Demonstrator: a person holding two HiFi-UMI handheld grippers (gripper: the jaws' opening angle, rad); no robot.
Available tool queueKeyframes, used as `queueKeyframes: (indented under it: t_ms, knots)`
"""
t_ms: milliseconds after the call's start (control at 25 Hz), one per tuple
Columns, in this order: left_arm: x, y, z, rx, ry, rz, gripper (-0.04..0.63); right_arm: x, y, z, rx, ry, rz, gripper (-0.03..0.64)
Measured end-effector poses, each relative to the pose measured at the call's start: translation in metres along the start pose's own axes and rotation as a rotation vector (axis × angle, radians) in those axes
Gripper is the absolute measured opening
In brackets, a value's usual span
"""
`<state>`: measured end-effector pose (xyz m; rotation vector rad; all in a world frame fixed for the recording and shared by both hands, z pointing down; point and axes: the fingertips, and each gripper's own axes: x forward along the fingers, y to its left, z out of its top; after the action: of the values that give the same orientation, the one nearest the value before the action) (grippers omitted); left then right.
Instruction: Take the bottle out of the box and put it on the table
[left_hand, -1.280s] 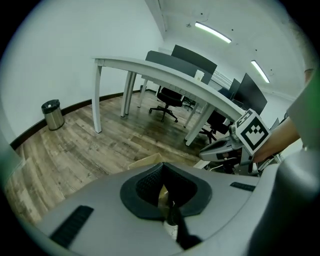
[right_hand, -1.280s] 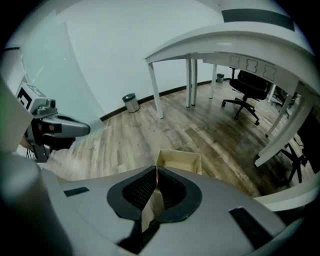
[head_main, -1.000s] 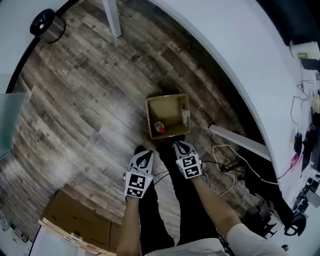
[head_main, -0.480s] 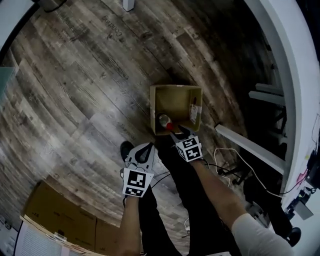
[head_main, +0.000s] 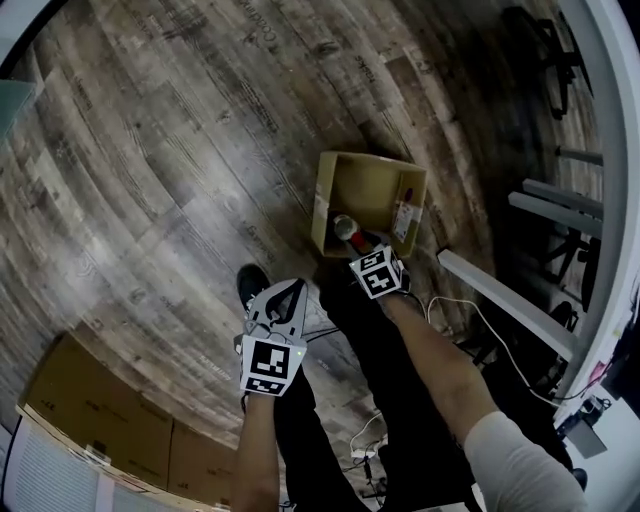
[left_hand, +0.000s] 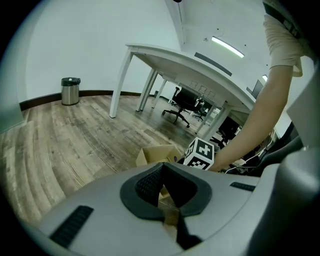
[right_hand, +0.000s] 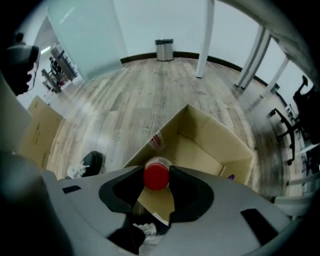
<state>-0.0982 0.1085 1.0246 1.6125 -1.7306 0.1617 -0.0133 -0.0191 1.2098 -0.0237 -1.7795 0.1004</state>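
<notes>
From up here I see the box standing open on the wooden floor, just ahead of the person's shoe. The bottle is inside it, tucked against the near wall at the left-hand corner, with its red cap pointing back toward the person. The right gripper reaches down over that near wall. In its own view the jaws are drawn in to the width of the cap, one pad on each side of it, so I read them as closed on the bottle (the clear body shows only as a sliver behind the cap). The rest of the box is bare cardboard. The left gripper hangs off to the left of the box, well apart from it, above the floor beside the person's leg. Its jaws meet at the tips with nothing between them. Beyond them in that view I can see the right gripper's marker cube and the outstretched arm. The white table stands farther back on slim legs, and a small bin stands against the far wall. Flat cartons lie at the lower left of the head view.
</notes>
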Motion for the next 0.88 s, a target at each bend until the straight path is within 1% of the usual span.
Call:
queueKeyframes:
  t_ms: [80, 240, 400, 520, 720, 880]
  knots:
    - [-0.005, 0.003, -0.007, -0.013, 0.003, 0.009, 0.015, 0.001, 0.001, 0.003, -0.043, 0.014, -0.022, 0.183]
    - [-0.013, 0.003, -0.013, -0.021, 0.011, 0.013, 0.015, -0.003, 0.007, -0.001, -0.075, 0.039, -0.022, 0.181]
    - [-0.016, 0.0, -0.001, -0.014, 0.012, -0.007, 0.015, -0.021, 0.008, 0.003, -0.04, 0.02, -0.022, 0.181]
    - [-0.017, -0.012, 0.019, -0.006, 0.009, -0.036, 0.015, -0.045, 0.009, 0.002, -0.036, 0.018, -0.019, 0.181]
    - [-0.018, -0.048, 0.066, 0.05, 0.014, -0.102, 0.015, -0.104, -0.002, 0.004, -0.037, 0.019, 0.008, 0.181]
    - [-0.024, -0.074, 0.101, 0.104, 0.034, -0.194, 0.015, -0.156, -0.013, 0.013, -0.042, -0.01, 0.0, 0.181]
